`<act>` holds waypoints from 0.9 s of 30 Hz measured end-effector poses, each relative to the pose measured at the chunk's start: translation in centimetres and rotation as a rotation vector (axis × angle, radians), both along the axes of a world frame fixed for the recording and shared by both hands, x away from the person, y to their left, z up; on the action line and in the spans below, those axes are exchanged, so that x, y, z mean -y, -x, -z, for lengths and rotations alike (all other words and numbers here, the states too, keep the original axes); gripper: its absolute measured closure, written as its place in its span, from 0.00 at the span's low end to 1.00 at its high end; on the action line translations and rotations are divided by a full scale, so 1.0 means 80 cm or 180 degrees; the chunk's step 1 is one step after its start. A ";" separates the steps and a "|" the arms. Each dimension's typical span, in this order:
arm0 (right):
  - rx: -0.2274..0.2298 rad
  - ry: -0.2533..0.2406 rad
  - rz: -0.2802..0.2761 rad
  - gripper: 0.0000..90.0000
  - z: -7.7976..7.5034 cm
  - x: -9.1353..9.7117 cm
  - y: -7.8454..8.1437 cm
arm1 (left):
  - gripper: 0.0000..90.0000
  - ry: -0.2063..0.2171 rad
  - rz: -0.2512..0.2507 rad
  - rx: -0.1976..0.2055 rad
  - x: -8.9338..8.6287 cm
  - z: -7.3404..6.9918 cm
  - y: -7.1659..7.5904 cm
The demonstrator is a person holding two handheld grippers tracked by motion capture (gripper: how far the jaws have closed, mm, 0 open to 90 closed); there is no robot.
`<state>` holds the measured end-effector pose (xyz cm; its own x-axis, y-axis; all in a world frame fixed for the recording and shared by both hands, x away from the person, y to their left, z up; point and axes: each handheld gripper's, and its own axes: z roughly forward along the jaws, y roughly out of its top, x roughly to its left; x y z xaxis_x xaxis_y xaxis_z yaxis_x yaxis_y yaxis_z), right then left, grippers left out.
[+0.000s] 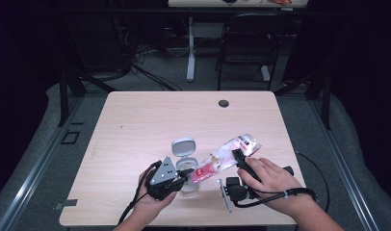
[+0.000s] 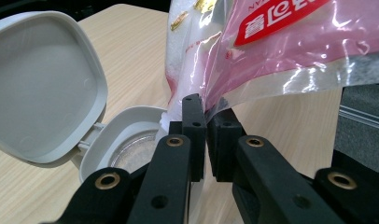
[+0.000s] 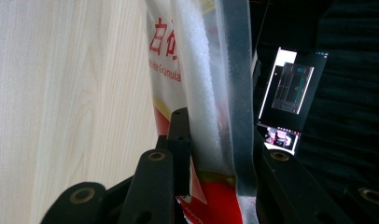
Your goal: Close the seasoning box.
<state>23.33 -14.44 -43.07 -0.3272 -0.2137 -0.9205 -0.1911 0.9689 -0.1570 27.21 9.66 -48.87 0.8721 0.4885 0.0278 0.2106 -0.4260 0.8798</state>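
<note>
Bright overhead light on table (image 1: pixel 136 120), dark surrounds — soft pics, bag (image 2: pixel 290 51) glare

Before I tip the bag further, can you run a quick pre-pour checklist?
1. Lid open, hinged back clear of the mouth: ok.
2. Left gripper shut on the bag's lower corner, right above the container: ok.
3. Right gripper on the bag's upper end, bag between its jaws: ok; whether both pads press firmly: cannot tell.
4. Bag tilted down toward the container: ok.
5. Bag corner already cut open: cannot tell.
6. Container steady on the table: nothing holds it, so cannot tell.
</note>
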 end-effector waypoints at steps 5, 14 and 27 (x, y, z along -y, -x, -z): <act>0.0012 -0.0064 -0.0030 0.82 -0.001 0.000 0.000 | 0.97 0.0008 0.0003 0.0003 0.000 0.000 0.000; -0.0021 -0.0073 0.0033 0.83 -0.003 -0.003 0.001 | 0.97 0.0011 -0.0012 0.0000 -0.001 -0.001 0.000; -0.0007 -0.0082 0.0003 0.84 -0.005 -0.002 0.002 | 0.97 0.0017 0.0003 0.0006 0.000 -0.001 0.000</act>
<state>23.18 -14.25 -42.69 -0.3294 -0.1897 -0.9249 -0.1904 0.9728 -0.1317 27.21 9.64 -48.82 0.8725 0.4880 0.0268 0.2087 -0.4216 0.8825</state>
